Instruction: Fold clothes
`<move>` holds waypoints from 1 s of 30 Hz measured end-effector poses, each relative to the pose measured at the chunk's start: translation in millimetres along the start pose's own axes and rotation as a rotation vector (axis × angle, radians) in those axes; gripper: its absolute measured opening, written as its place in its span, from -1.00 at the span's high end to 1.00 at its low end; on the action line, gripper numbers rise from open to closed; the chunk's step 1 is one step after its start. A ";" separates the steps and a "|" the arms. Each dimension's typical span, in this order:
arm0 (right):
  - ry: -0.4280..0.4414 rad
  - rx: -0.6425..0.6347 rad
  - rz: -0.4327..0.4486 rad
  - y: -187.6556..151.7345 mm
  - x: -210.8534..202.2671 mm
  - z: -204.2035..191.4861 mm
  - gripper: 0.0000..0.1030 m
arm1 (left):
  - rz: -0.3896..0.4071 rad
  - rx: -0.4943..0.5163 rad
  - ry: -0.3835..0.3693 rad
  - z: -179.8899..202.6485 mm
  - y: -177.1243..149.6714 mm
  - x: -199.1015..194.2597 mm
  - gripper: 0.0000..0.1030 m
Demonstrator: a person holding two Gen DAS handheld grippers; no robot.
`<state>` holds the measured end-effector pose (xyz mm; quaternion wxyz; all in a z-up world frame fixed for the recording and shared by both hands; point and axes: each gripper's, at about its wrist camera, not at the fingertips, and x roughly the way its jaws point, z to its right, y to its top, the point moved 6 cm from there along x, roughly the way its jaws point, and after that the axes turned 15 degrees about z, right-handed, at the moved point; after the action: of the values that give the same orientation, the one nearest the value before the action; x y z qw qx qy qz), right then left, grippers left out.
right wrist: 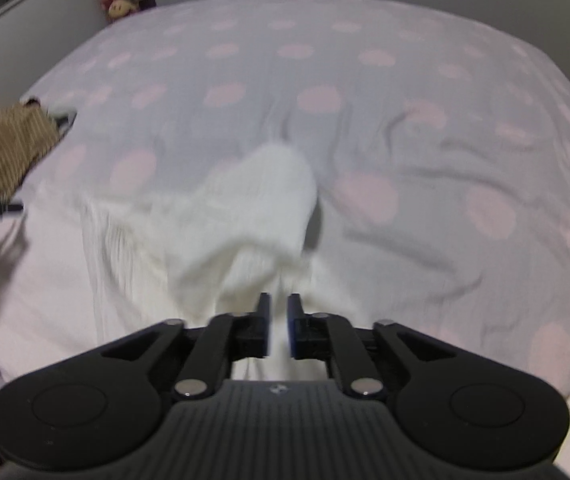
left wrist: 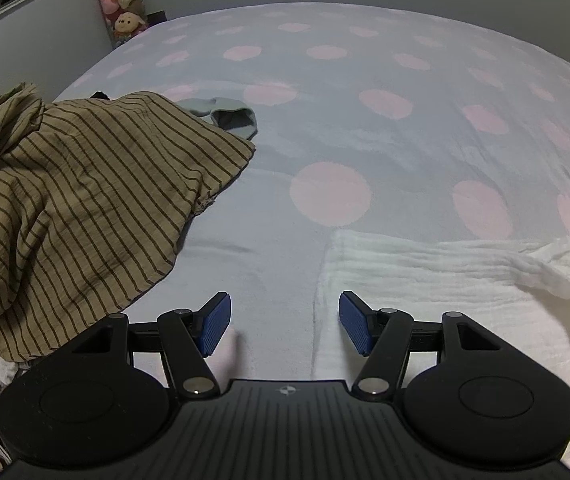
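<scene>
A: Where is the white garment (right wrist: pixel 245 216)?
B: On the spotted bed (right wrist: pixel 405 100), a fold pinched in the right gripper (right wrist: pixel 279 328).
A: And the left gripper (left wrist: pixel 284 322)?
B: Its fingers stand apart, empty, beside the striped garment (left wrist: pixel 77 200).

Both grippers, left (left wrist: pixel 284 324) and right (right wrist: pixel 279 326), are matte black: 2 round hubs, silver pivot screws, ribbed blue pads (left wrist: pixel 216 322).

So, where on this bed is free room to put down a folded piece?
The far half of the pink-dotted grey bedspread is bare. Also free: the strip between the brown striped garment and the white crinkled cloth. The near left corner is crowded.
</scene>
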<state>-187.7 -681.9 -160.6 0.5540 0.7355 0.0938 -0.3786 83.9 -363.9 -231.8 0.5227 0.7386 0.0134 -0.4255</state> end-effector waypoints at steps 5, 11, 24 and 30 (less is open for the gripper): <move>0.019 0.022 -0.028 27.3 44.5 9.9 0.40 | -0.006 0.018 0.011 -2.2 -2.0 6.1 -0.13; 0.022 -0.001 -0.091 45.8 98.1 19.6 0.29 | -0.038 0.058 0.029 -1.8 -4.4 18.3 -0.13; 0.004 -0.001 -0.188 59.7 171.2 14.5 0.75 | -0.062 0.074 0.045 -4.1 -12.8 34.5 -0.17; 0.015 -0.099 -0.138 62.7 139.5 -8.7 0.85 | -0.065 0.048 0.033 -7.1 -11.4 34.2 -0.18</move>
<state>-51.8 -736.5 -205.3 0.5614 0.7019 0.1672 -0.4052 104.8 -367.7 -261.7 0.4903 0.7571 0.0357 -0.4302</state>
